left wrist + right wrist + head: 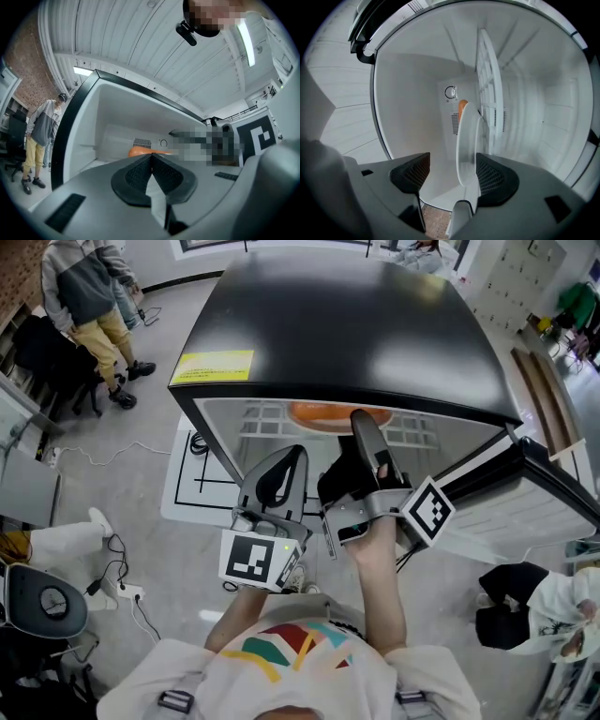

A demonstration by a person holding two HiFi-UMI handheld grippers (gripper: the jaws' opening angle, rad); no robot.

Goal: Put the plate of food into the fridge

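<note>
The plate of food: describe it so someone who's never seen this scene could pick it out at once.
Find the big black-topped fridge with its door open. Inside, on the white wire shelf, lies a white plate carrying orange food, its rim between the open jaws of the right claw. Nothing else seen in the fridge is orange.

**Food mostly hidden**

In the head view the top of the fridge [347,324] hides all but an orange sliver of food [339,415]. In the right gripper view the plate [466,145] covers most of it. I cannot tell its kind.
</note>
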